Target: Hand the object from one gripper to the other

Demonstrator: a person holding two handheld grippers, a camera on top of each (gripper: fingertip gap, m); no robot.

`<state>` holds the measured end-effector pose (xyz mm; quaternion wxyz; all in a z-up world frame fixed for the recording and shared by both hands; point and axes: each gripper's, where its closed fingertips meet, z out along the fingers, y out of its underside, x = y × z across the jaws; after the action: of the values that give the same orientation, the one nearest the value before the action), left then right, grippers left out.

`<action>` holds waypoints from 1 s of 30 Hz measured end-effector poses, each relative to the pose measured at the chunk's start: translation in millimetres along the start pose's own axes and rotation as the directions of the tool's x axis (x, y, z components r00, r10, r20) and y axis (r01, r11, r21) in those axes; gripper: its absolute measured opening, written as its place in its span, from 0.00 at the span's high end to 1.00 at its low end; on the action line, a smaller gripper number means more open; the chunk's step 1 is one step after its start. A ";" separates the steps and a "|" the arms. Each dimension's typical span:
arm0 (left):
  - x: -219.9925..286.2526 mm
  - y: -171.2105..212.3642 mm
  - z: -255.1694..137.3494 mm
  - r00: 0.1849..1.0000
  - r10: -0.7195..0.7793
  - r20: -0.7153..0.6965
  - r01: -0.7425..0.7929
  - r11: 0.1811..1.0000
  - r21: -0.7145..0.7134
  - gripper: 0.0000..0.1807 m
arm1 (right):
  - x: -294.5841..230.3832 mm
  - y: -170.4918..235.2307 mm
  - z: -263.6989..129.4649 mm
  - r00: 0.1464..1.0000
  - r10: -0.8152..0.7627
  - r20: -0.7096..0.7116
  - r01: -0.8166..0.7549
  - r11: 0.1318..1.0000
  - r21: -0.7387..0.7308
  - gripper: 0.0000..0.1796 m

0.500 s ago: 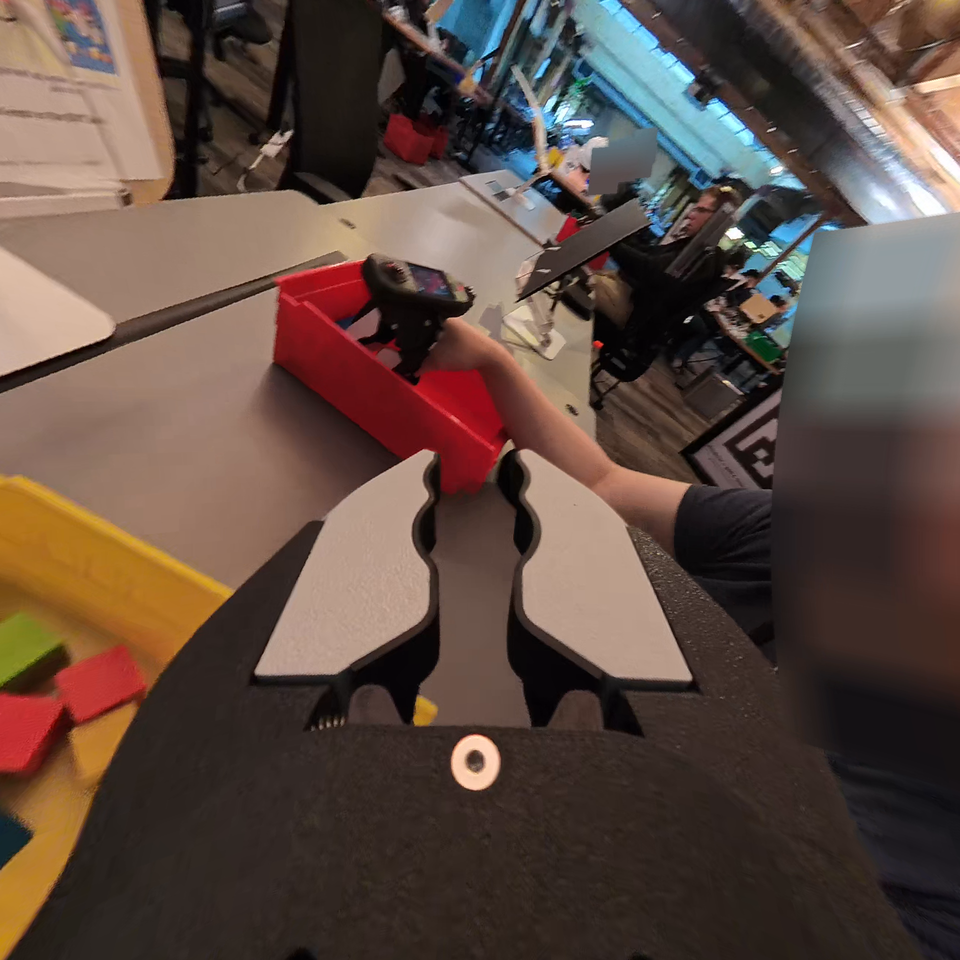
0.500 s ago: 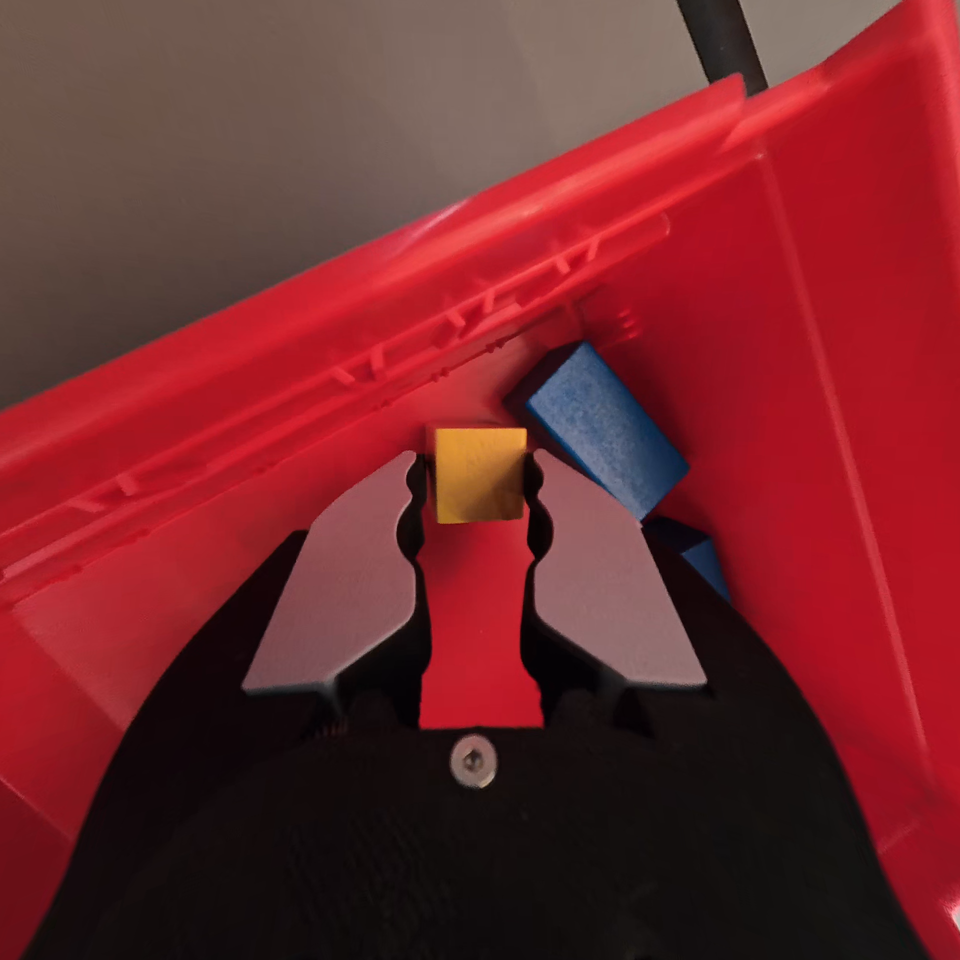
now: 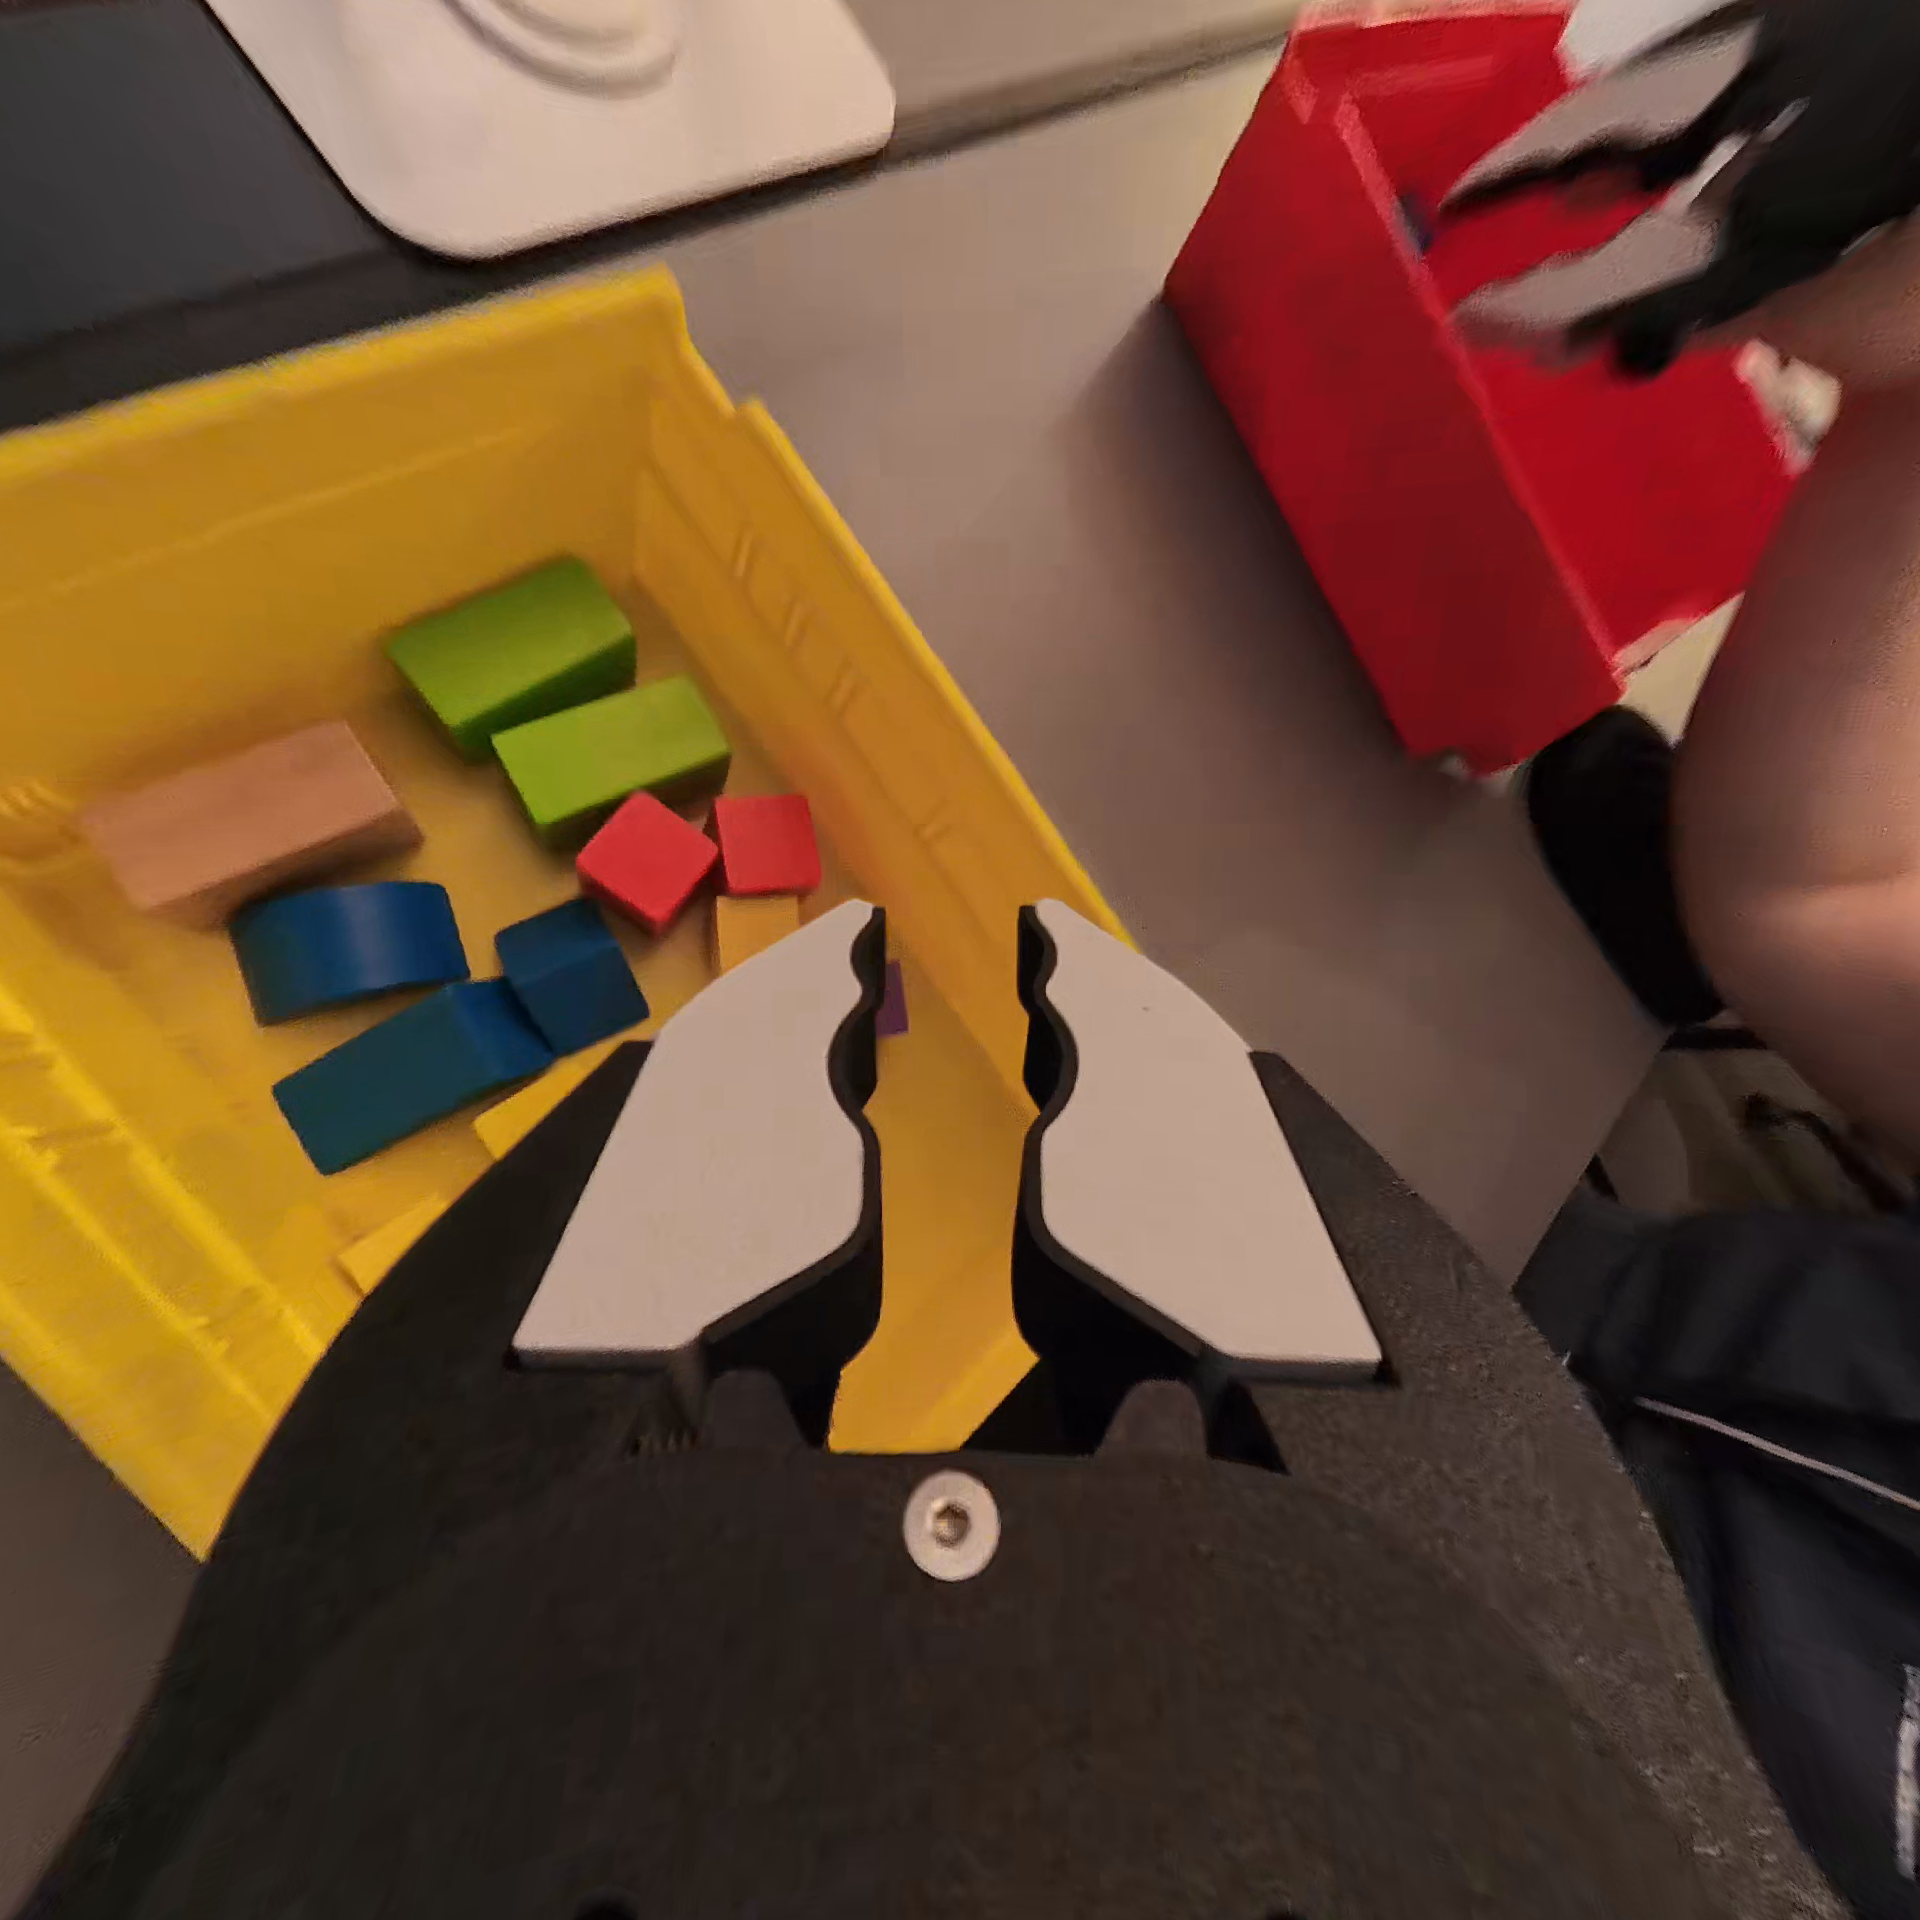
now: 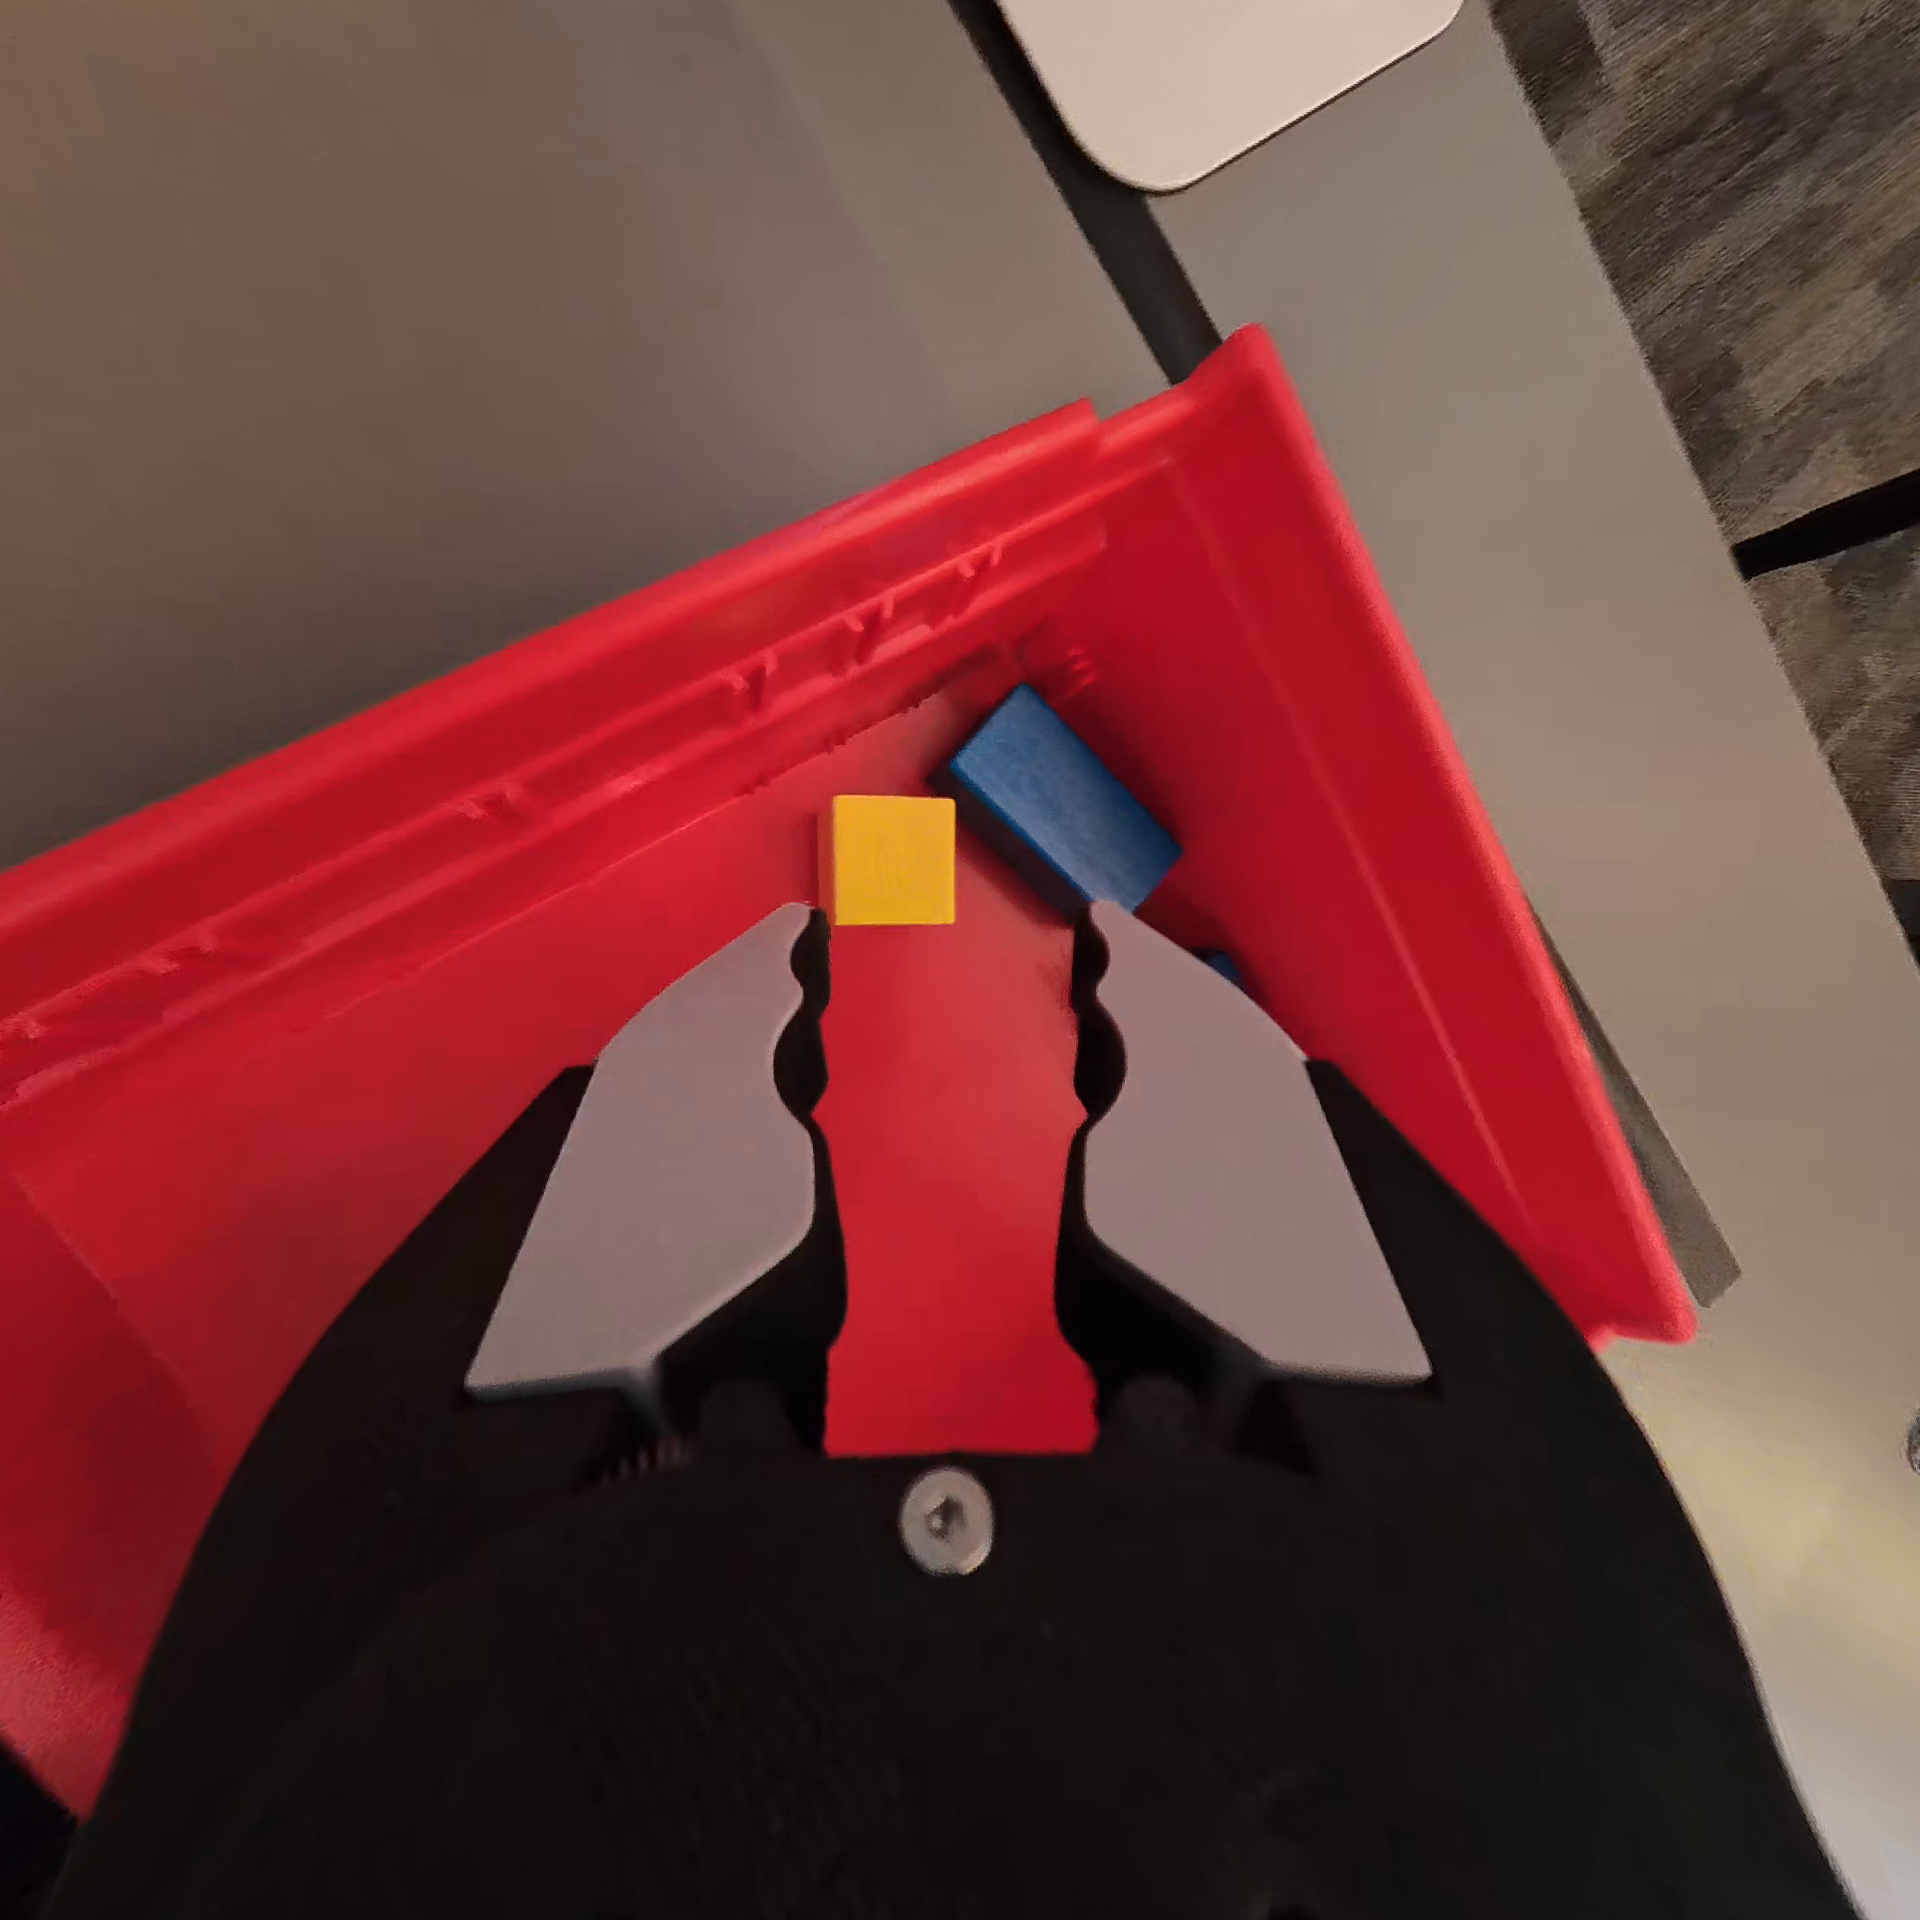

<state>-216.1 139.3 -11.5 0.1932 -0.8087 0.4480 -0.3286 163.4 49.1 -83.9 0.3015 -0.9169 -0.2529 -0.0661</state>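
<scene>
A small yellow cube (image 4: 891, 860) rests on the floor of a red bin (image 4: 1351, 831), just beyond the fingertips of the right gripper (image 4: 948, 914). The jaws stand apart with only bare red floor between them, so the gripper grips nothing. The cube sits ahead of the gap and toward the left finger, whose tip lies just beside the cube's near corner; whether they touch cannot be told. Just right of the cube, a blue block (image 4: 1060, 805) leans in the bin's far corner, close to the right fingertip.

Farther out, the left gripper (image 3: 951, 914) hangs over a yellow bin (image 3: 862, 644), jaws parted and empty. Ahead and to its left, that bin holds 2 green blocks (image 3: 561, 686), 2 red cubes (image 3: 707, 852), several blue blocks (image 3: 416, 997) and 1 plain wooden block (image 3: 249, 810). In the left wrist view the right gripper shows blurred, far ahead on the right over the red bin, so the 2 grippers are well apart.

The step in hand looks like the pick-up in the red bin; no handover is under way. Next, the right gripper likely needs to move forward and slightly left until the cube sits between its fingers, close without catching the blue block, lift, and meet the left gripper over the grey table (image 3: 1039, 416).
</scene>
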 end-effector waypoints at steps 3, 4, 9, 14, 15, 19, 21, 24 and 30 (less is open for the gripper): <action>-9.5 24.2 20.5 0.998 0.014 0.063 -0.003 0.986 -0.168 0.86 | 2.6 -3.1 -11.5 1.000 0.003 -0.013 -0.003 1.000 0.028 0.74; -11.1 30.6 28.1 0.997 0.008 0.071 0.007 0.977 -0.212 0.85 | 3.6 -3.2 -13.9 1.000 0.003 -0.019 -0.002 1.000 0.031 0.74; -11.3 63.2 61.3 0.992 -0.106 0.066 0.124 0.902 -0.414 0.86 | 6.4 5.2 -19.3 1.000 0.007 -0.019 -0.007 1.000 0.015 0.74; -18.1 76.7 74.9 0.983 -0.135 0.124 0.180 0.851 -0.493 0.85 | 6.0 8.0 -19.7 1.000 0.009 -0.014 -0.009 1.000 0.006 0.74; -22.8 77.1 74.1 0.981 -0.116 0.158 0.180 0.849 -0.497 0.84 | 5.1 7.5 -19.7 1.000 0.005 -0.012 -0.005 1.000 0.006 0.74; -27.4 73.2 73.3 0.977 -0.056 0.208 0.153 0.858 -0.490 0.75 | 1.1 6.4 -18.3 1.000 -0.008 0.001 0.008 1.000 0.000 0.74; -27.9 75.9 74.9 0.974 -0.039 0.221 0.149 0.848 -0.509 0.74 | 0.3 7.9 -16.9 1.000 -0.012 0.005 0.012 1.000 -0.009 0.74; -31.3 82.0 78.8 0.970 -0.025 0.240 0.156 0.825 -0.543 0.75 | 0.1 10.3 -16.2 1.000 -0.010 0.011 0.010 1.000 -0.018 0.74; -35.4 88.4 87.5 0.968 0.000 0.251 0.151 0.799 -0.583 0.77 | 2.3 11.7 -18.5 1.000 -0.003 0.011 0.003 1.000 -0.009 0.74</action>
<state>-220.8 124.7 -140.0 -0.0322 -0.8788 0.4694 -0.0790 171.8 31.2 -74.4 0.2957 -0.9183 -0.2558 -0.0627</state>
